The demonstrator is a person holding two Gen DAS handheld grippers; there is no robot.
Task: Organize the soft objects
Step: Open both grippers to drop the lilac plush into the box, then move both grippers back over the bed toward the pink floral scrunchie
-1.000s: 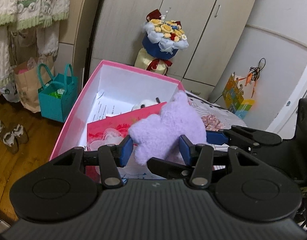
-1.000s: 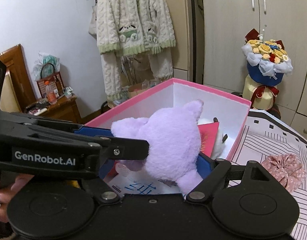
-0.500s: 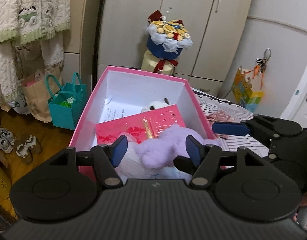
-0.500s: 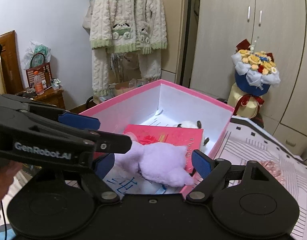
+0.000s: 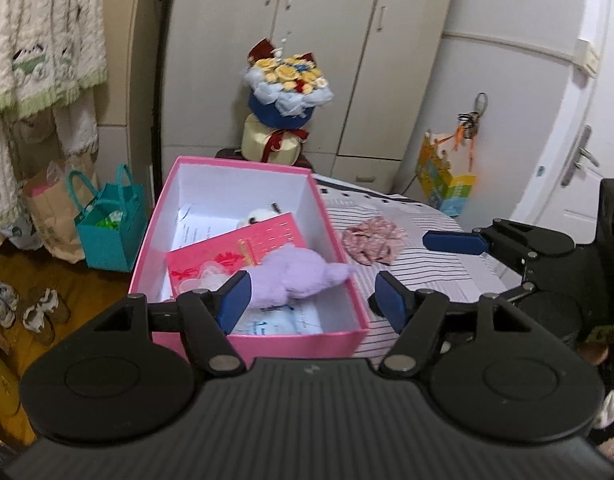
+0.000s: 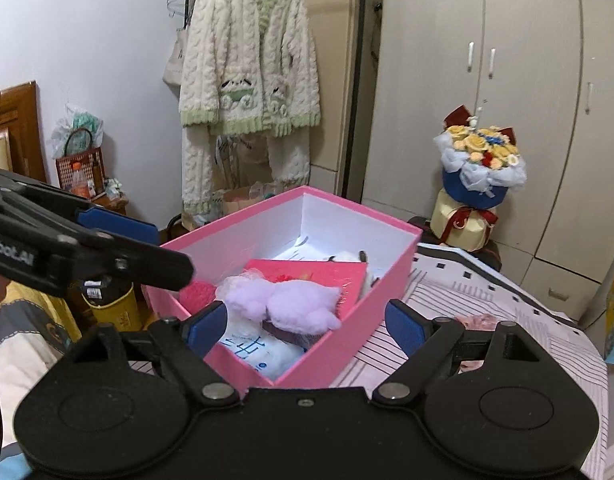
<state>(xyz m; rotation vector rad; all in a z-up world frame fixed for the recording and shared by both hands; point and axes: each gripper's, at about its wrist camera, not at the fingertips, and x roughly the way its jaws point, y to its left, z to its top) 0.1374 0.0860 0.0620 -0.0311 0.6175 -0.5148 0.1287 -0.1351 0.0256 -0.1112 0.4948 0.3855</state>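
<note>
- Left gripper (image 5: 313, 296): jaws standing wide with nothing between the pads; they have just been opening, and the plush that was clamped a second ago is no longer being held.
- Right gripper (image 6: 307, 326): jaws also spread wide, nothing being pressed; it was cradling the same plush a second ago.
- Both grippers are being backed off and lifted from the box (image 5: 339, 338), judged by the box showing smaller and further away than half a second ago.
- Plush (image 5: 295, 276) (purple): lying inside the box, near the front, resting partly on the red card (image 5: 231, 254) and partly on a white packet (image 6: 263, 354); one limb is lying near the right wall, not over it as far as can be seen.
- A white toy (image 5: 259, 216) is sitting further back in the box, half hidden by the card.
- Scrunchie (image 5: 373, 240) (pink, floral): lying on the striped bedcover (image 5: 447, 280), just beside the box's right wall, outside it.
- Step in hand, as judged: release of the plush is done; retreat is being made.
- Next move, as judged: the scrunchie is probably being taken next. The right gripper is nearer it. A low, flat approach is called for, since the fabric is thin and the bedcover could be pinched with it.
- Risk: the box wall being nudged on the way across.
</note>
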